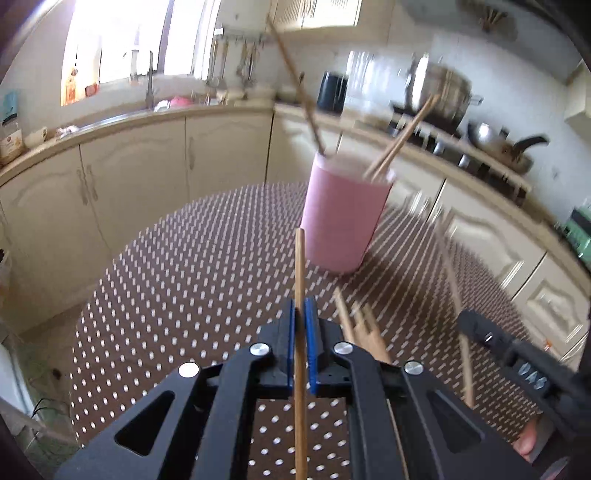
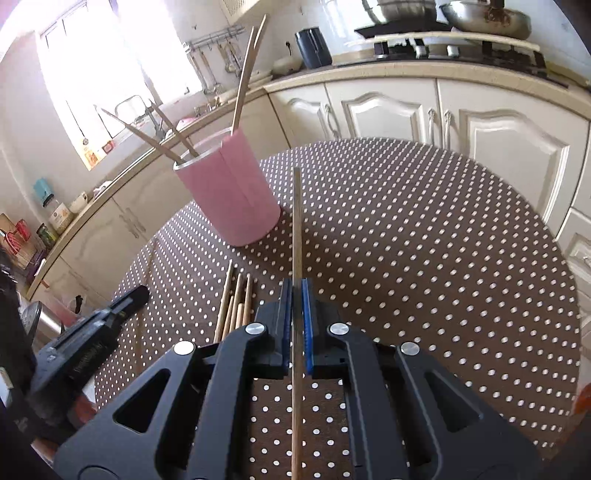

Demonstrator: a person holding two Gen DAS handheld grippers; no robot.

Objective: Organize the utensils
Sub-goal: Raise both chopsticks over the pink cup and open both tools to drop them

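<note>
- Left gripper [image 1: 301, 314] has its blue pads pressed onto a single wooden chopstick [image 1: 300, 280], which runs straight up between the fingers and ends just short of the pink cup [image 1: 343, 214].
- Right gripper [image 2: 295, 295] is likewise clamped on a chopstick of its own [image 2: 296, 221] — the thin stick's tip reaches a spot just beside the pink cup [image 2: 236, 199], on the cup's right in that view.
- Pink cup stands upright on the brown, white-dotted tablecloth [image 2: 424, 240], near the table's far edge.
- Several chopsticks [image 2: 243, 77] already stand in the cup, leaning out over its rim in different directions; in the left wrist view they are blurred.
- Nearer than the cup, a loose bunch of chopsticks [image 2: 234, 302] lies flat on the cloth, between the two grippers — well apart from the cup's base.
- From the left wrist view the other gripper's black body [image 1: 517, 354] shows to the right of the cup, lower down, with its stick a blurred streak.
- Beyond the cup, cream cabinets [image 2: 406, 110] curve round the room, with a stove and steel pots [image 2: 480, 18] on the counter above them and a bright window [image 2: 92, 74] off to the cup's left.
</note>
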